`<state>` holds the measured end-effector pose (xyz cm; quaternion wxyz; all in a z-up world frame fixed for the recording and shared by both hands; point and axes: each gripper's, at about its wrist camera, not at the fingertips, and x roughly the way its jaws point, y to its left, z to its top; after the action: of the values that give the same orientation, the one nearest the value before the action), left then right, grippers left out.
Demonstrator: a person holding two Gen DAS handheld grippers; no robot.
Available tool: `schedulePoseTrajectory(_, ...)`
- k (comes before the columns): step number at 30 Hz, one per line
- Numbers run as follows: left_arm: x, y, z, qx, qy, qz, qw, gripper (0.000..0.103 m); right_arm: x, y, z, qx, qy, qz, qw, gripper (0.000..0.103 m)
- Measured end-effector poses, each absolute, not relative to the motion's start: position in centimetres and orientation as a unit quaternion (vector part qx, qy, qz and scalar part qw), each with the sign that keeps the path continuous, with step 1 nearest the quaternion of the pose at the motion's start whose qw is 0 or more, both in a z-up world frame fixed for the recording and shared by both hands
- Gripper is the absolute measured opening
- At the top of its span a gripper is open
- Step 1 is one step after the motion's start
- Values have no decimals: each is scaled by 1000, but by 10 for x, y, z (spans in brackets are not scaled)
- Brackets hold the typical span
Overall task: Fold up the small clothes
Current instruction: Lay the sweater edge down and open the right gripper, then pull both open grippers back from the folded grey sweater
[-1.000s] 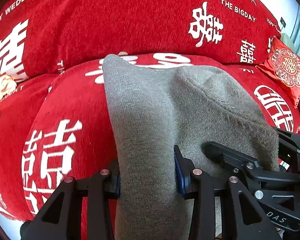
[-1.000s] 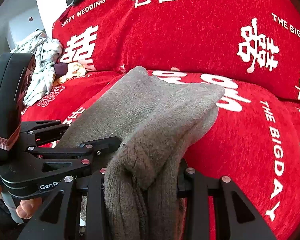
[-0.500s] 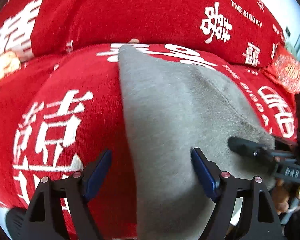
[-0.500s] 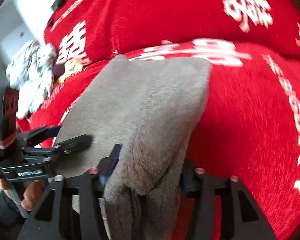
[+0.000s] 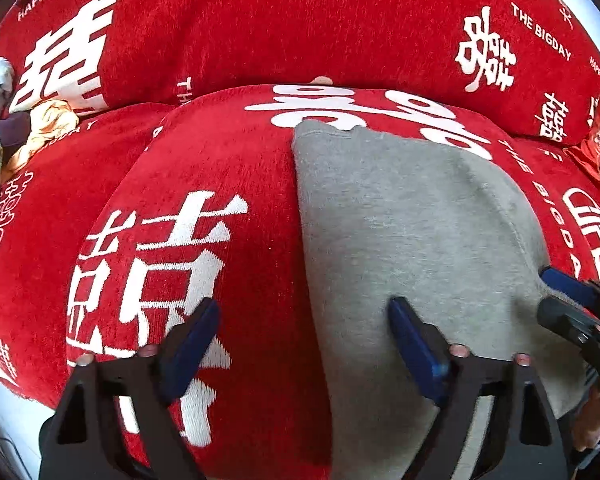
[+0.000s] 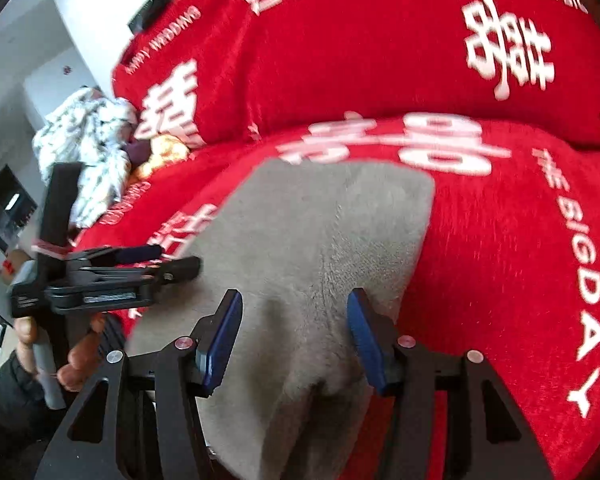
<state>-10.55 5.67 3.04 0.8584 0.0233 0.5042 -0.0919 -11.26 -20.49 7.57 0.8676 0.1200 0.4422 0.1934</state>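
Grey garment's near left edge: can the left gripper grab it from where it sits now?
Probably yes. The left gripper straddles that edge of the grey garment with jaws opening and nothing between them but cloth and red sofa cover.

Lighting: bright, even daylight; the red sofa cover (image 5: 228, 168) is strongly saturated, with no hard shadows. Glare: pale wall (image 6: 40, 60) in the right wrist view is near washed out. Focus, left wrist view: sharp; weave of the grey garment (image 5: 412, 220) is legible. Focus, right wrist view: soft with motion blur; white lettering smears, garment edges fuzzy. Distortion: heavy fisheye bulge in both views, straight seams bowed, corners dark with vignette. Near fingers (image 5: 412, 344) slightly soft.
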Motion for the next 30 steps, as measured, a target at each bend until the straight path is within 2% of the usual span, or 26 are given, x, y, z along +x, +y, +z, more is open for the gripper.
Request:
schedulePoseTrajectory(5,-102,69,21,-19,513,-115,850,96,-109,-213,67,132,442,194,866,58)
schedulePoseTrajectory(12,-136,70,46,-21,499,-118,858,95,-147,-192,98,51,419,213,881,60)
schedulePoseTrajectory(14,-142,70,46,-18,501,-117,858,95,-162,-186,101,21,413,207,887,63)
schedulePoseTrajectory(22,-162,76,45,-19,499,-107,860,95,-202,-175,121,-19,368,202,907,63)
schedulePoseTrajectory(30,-163,67,36,15,506,-89,858,95,-185,-173,86,6,430,208,878,63)
